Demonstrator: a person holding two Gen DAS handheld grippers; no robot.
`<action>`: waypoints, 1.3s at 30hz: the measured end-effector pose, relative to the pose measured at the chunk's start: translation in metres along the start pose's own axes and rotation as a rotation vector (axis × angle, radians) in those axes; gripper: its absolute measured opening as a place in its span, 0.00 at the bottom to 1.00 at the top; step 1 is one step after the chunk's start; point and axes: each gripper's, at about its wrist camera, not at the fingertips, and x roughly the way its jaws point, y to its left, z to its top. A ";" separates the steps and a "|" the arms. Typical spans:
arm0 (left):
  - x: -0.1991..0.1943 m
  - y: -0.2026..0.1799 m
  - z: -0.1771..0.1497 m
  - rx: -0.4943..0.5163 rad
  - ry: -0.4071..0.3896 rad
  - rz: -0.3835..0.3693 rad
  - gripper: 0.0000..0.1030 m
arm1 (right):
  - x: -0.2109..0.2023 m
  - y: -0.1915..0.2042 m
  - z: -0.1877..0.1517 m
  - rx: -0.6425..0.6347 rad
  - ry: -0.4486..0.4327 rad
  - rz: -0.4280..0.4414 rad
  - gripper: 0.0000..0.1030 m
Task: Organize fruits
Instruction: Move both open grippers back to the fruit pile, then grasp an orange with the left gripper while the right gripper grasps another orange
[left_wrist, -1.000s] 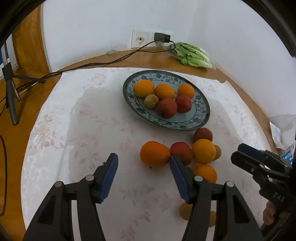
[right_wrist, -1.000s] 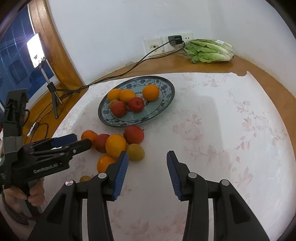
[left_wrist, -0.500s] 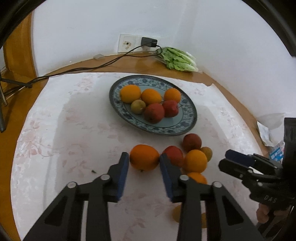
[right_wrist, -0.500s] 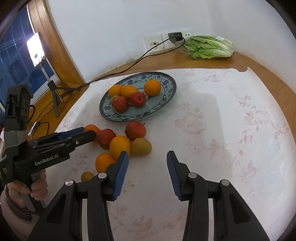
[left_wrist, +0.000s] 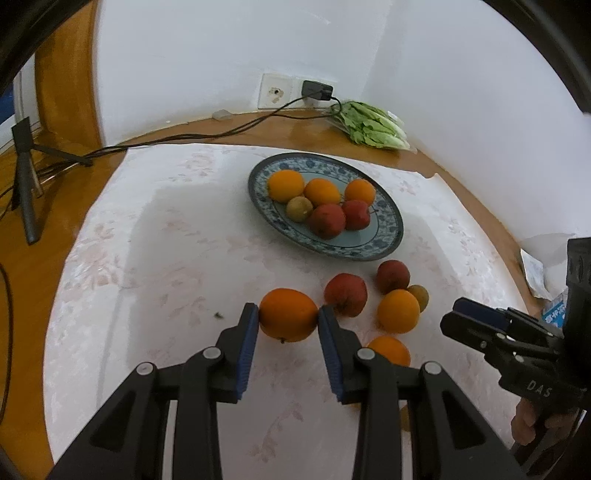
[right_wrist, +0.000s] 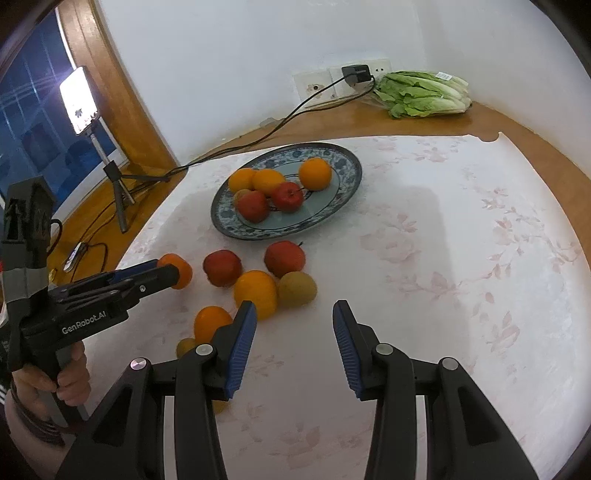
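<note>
Since a second ago the left tongs (left_wrist: 288, 319) have closed from wide apart and now clench the orange (left_wrist: 288, 314), both blue pads touching its sides. It lies on the white-clothed bench (left_wrist: 166, 240), at seven o'clock from the blue-patterned plate (left_wrist: 388, 240), leftmost of the loose fruit. These tongs slant steeply down. Only the right wrist view shows the hand (right_wrist: 55, 380) on their grip. Right tongs (right_wrist: 291, 347) hang parted, holding nothing.
</note>
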 end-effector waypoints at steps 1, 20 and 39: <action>-0.002 0.001 -0.001 -0.003 -0.002 0.003 0.34 | -0.001 0.002 -0.001 -0.004 0.001 0.003 0.43; -0.011 0.020 -0.016 -0.082 -0.004 -0.007 0.34 | 0.016 0.054 -0.013 -0.062 0.078 0.054 0.43; -0.007 0.020 -0.017 -0.085 0.001 -0.007 0.34 | 0.036 0.056 -0.008 -0.044 0.096 0.077 0.43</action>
